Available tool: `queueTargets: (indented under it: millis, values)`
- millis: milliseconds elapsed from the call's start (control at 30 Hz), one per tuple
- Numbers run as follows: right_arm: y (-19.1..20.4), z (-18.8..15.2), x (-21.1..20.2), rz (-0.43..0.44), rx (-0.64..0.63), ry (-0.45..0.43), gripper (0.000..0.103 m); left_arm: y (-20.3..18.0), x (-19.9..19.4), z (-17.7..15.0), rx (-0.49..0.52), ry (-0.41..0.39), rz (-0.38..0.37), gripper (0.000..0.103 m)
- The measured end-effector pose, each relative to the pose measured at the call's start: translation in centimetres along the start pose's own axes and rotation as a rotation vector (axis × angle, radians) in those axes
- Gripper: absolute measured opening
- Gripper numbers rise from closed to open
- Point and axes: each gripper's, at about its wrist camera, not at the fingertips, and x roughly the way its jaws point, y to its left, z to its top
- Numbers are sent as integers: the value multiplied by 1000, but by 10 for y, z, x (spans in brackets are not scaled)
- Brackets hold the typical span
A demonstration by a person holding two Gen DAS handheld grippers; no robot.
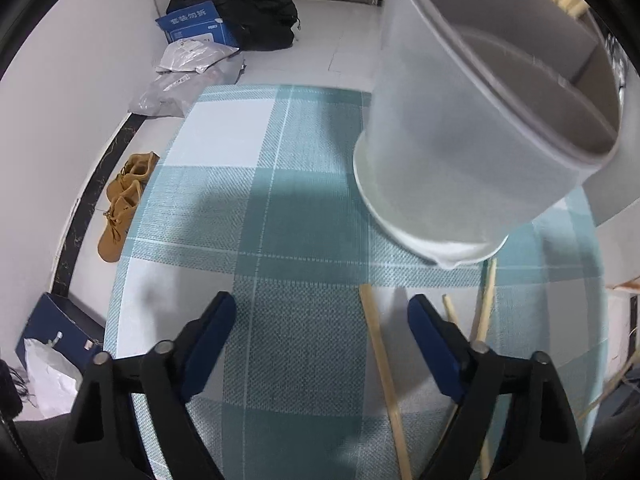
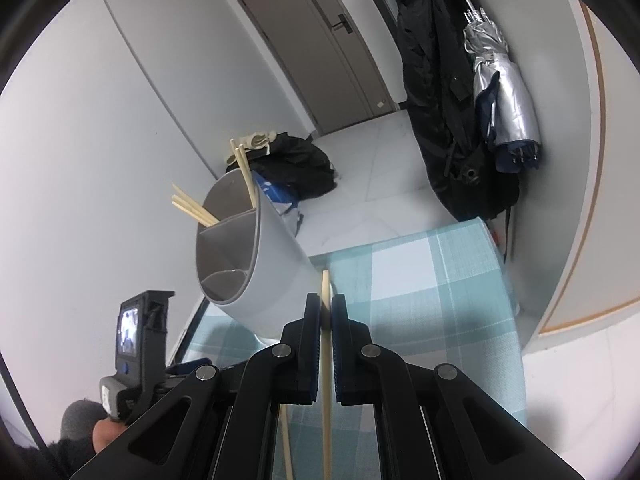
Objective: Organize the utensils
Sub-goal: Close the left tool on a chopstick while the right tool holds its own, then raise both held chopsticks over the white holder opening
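A grey utensil holder [image 1: 472, 128] with inner dividers stands on the checked tablecloth [image 1: 260, 220], seen at the upper right of the left wrist view. In the right wrist view the holder [image 2: 248, 256] holds several wooden chopsticks [image 2: 196, 208]. My left gripper [image 1: 320, 308] is open and empty, low over the cloth, with the holder ahead to its right. Loose chopsticks [image 1: 380, 360] lie on the cloth between and beside its fingers. My right gripper [image 2: 326, 308] is shut on a single chopstick [image 2: 326, 380] that points toward the holder.
The floor to the left has brown shoes [image 1: 124, 204], a blue box [image 1: 196, 26], a black bag [image 1: 248, 12] and plastic bags [image 1: 180, 80]. A dark coat [image 2: 440, 92] and silver umbrella [image 2: 500, 92] hang right. A door [image 2: 320, 40] is at the back.
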Motion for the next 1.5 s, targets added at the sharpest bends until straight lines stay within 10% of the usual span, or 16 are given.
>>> queueTargets:
  millis: [433,733,1500]
  values:
    - [2,1,-3,0,-13,-10,4,-9,-7,1,-26,-36,-27,5]
    - [-3,2,-4,9,11,-13,4,6,-13,11,-163,-74,-75,3]
    - [26,-7,-19,37,-78,-67,4,-2,-120,7,-50,-410,-189,3]
